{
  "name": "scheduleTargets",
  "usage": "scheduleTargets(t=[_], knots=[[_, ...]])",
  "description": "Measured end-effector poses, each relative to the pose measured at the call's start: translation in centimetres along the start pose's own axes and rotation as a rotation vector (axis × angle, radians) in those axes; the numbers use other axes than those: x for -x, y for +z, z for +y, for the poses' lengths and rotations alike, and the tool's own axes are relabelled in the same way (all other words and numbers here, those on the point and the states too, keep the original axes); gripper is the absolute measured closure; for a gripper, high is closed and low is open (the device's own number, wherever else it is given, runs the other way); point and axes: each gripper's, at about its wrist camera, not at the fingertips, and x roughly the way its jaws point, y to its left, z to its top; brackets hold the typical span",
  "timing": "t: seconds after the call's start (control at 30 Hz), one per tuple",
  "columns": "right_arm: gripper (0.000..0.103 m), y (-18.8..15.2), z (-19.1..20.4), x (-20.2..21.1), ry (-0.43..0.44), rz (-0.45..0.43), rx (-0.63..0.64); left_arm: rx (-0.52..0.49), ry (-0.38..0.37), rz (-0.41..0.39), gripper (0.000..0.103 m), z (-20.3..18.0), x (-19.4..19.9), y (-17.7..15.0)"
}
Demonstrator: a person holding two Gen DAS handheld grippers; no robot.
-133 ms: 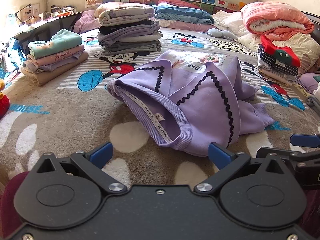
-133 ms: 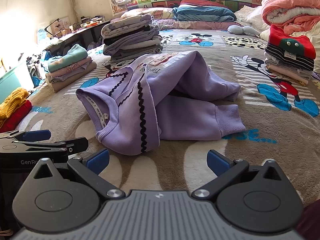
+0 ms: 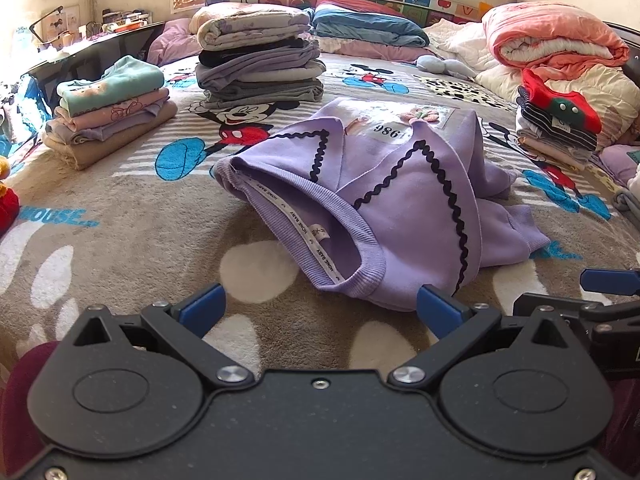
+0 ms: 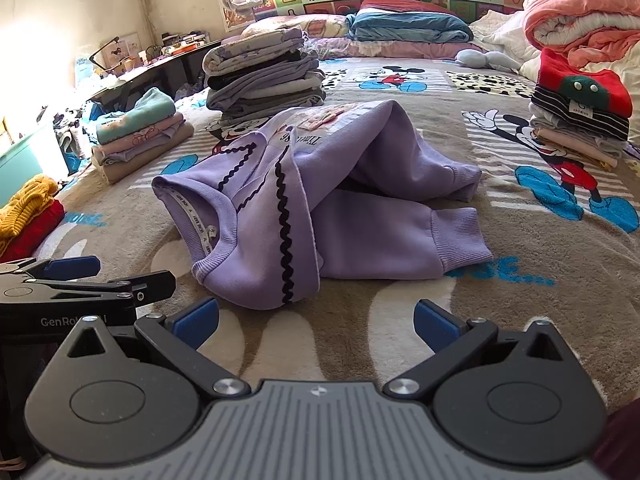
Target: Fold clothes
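Nearest, the left gripper is seen with its blue-padded jaws spread wide, nothing between them; it is held low over the bed blanket, just short of the garment. The right gripper is likewise spread wide and empty, held beside the left one, whose body is caught at the left edge of the right wrist view.

Just beyond both sets of fingers, a lilac sweatshirt is laid in a loose heap near the middle of the blanket. Its ribbed neckline is turned toward the grippers, with the inner neck tape exposed. Black zigzag trim is seen along the collar flaps. A white patch with printed digits and a small fabric flower are seen on the chest. Both sleeves are thrown across to the right side, one cuff lying flat on the blanket, the other draped above it.

Farther back on the left, a small folded stack topped in teal is noted. Behind the sweatshirt, a taller folded pile of grey, black and pale items is set. On the right, a stack topped by a red and striped garment is seen. At the far end, pillows and a rolled pink quilt are set against the patterned headboard under a bright window.
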Motion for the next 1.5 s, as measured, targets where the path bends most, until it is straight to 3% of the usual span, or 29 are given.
scheduleTargets(t=[1.5], knots=[[0.000,-0.15,0.57,-0.09,0.046,0.004,-0.006,0.023,-0.008,0.003,0.000,0.38,0.00,-0.07]])
